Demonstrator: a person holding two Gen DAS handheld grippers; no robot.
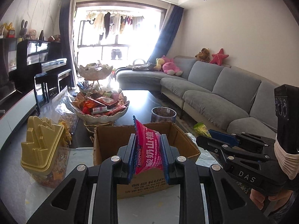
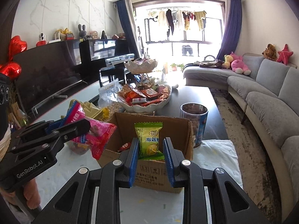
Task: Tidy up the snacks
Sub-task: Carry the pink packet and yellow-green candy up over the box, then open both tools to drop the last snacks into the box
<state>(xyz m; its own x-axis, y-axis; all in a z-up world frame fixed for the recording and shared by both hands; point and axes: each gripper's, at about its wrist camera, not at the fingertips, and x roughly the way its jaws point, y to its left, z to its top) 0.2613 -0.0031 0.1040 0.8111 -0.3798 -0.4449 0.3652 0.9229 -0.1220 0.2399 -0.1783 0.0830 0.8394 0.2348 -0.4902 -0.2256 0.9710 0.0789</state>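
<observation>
- Closest to the left wrist lens, the left gripper [image 1: 148, 155] pinches a pink yogurt hawthorn packet [image 1: 149, 149] between its blue pads, the packet standing upright above the open cardboard box [image 1: 104, 141].
- Closest to the right wrist lens, the right gripper [image 2: 151, 157] holds a green durian candy packet [image 2: 149, 140] between its pads, also over the box [image 2: 188, 140]; the pads sit at the packet's sides, with a sliver of gap on the right.
- Each gripper shows in the other's view: the right one [image 1: 220, 136] just right of the box, the left one [image 2: 74, 125] with its pink packet [image 2: 97, 136] at the box's left edge.
- Inside the box, a red wrapper [image 2: 125, 145] lies low against the near wall.
- Box rests at the near end of a dark coffee table [image 2: 194, 95], with a white cloth [image 2: 218, 158] under its right side.
- Left of the box stands a jar with a yellow lid [image 1: 43, 145]; behind it a scalloped white bowl heaped with snacks [image 1: 101, 110] under a second, raised tier [image 1: 95, 70].
- A clear tub of brown snacks [image 2: 194, 119] stands just right of the box's far corner.
- Grey sectional sofa [image 1: 224, 85] runs along the right, a piano [image 1: 41, 56] and TV [image 2: 46, 74] along the left; bare tabletop lies beyond the tub.
</observation>
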